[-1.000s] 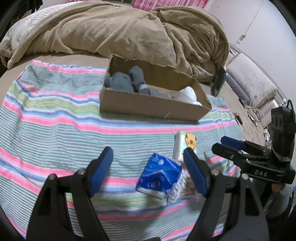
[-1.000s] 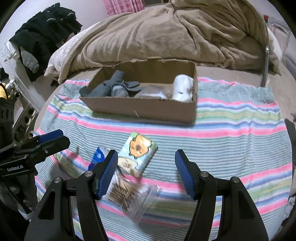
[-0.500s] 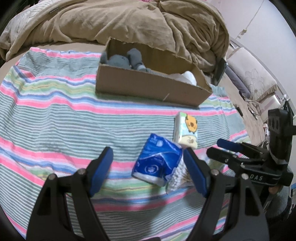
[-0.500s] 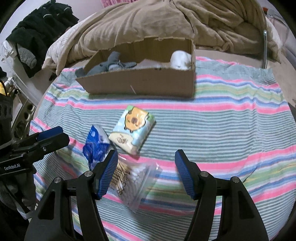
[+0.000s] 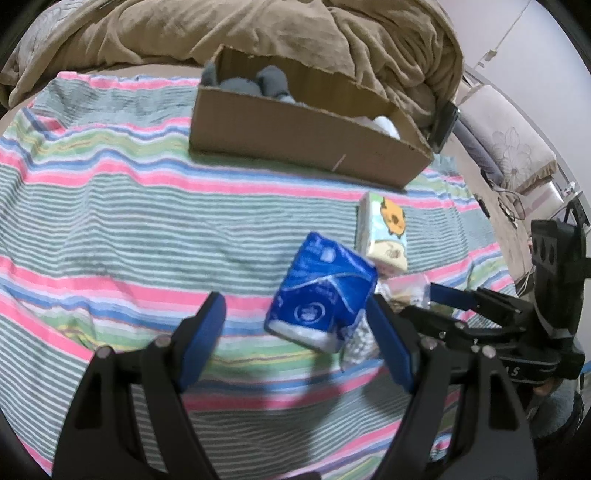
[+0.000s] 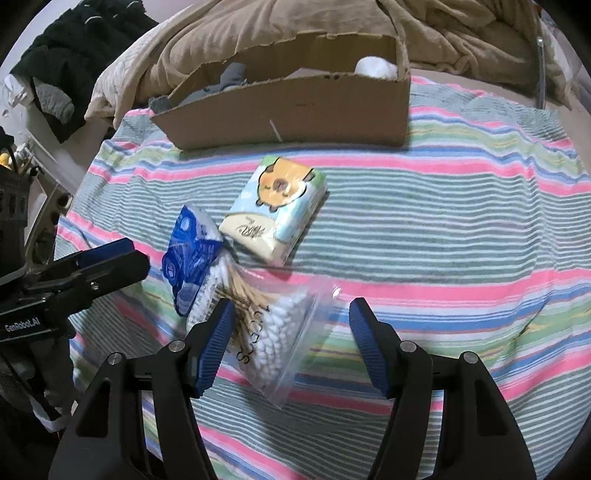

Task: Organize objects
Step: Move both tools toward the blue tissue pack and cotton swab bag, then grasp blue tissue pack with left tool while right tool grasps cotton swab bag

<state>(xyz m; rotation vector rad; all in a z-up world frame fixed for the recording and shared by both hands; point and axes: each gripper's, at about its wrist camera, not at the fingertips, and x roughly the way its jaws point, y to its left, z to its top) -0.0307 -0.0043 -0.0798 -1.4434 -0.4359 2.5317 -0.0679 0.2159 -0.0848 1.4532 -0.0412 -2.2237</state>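
A blue tissue pack (image 5: 321, 291) lies on the striped cloth, just ahead of my open left gripper (image 5: 295, 332), nearer its right finger. It also shows in the right wrist view (image 6: 192, 254). A clear bag of cotton swabs (image 6: 273, 328) lies between the fingers of my open right gripper (image 6: 291, 332). A cartoon tissue pack (image 6: 277, 210) lies beyond it, also in the left wrist view (image 5: 384, 236). A cardboard box (image 6: 295, 107) with grey socks and a white roll stands behind.
The striped cloth (image 5: 110, 221) covers the bed. A rumpled tan duvet (image 5: 258, 33) lies behind the box. Dark clothes (image 6: 66, 74) hang at far left. The left gripper (image 6: 85, 273) shows in the right wrist view, the right gripper (image 5: 480, 317) in the left.
Both grippers have moved forward and down toward the objects. The blue pack and the swab bag now sit closer to the fingers. Nothing was grasped.
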